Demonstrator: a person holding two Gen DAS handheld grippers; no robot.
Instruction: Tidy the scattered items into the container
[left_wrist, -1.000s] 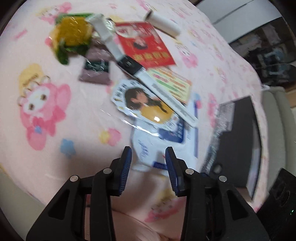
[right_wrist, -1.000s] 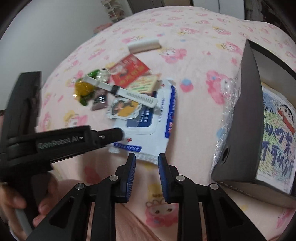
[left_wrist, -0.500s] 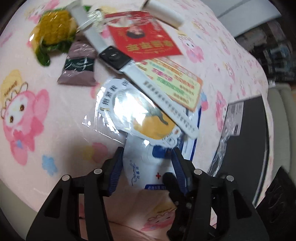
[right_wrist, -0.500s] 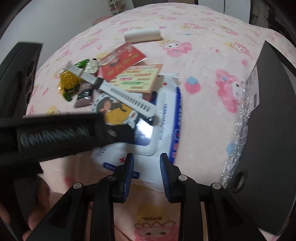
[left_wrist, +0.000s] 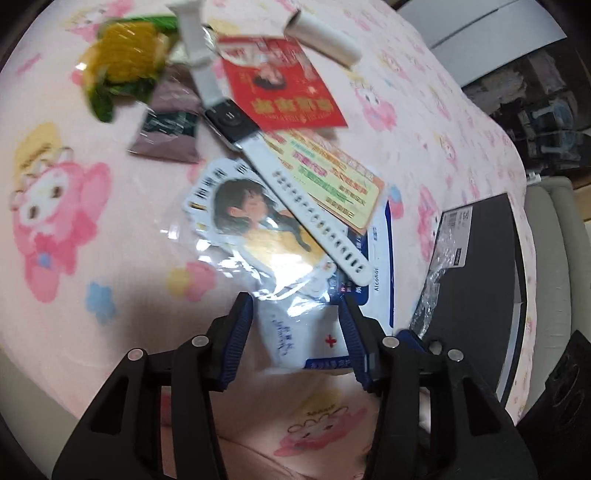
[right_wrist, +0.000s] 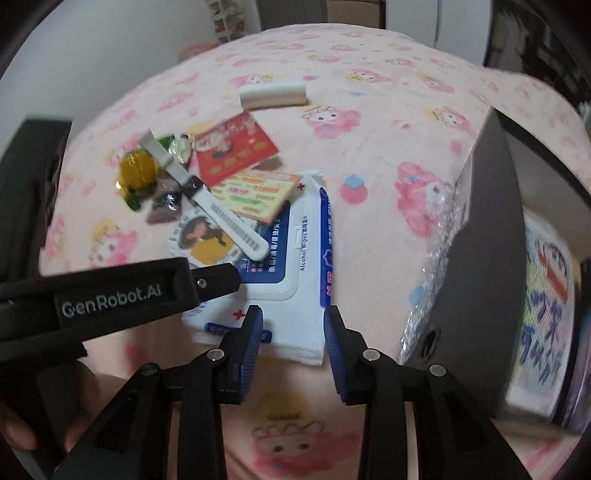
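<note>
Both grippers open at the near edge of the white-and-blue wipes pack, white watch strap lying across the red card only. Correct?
Not quite: the white watch strap runs past the red card and across the round portrait sticker onto the white-and-blue wipes pack; the left wrist view shows it. Both grippers are open.

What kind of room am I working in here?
Probably a bedroom in a home: the items lie on a soft pink cartoon-print blanket, like a bed cover, with a plain white wall behind and a cluttered shelf in the far corner.

Pink cartoon-print blanket (right_wrist: 388, 122), blue-white wipes pack (right_wrist: 306, 258)
</note>
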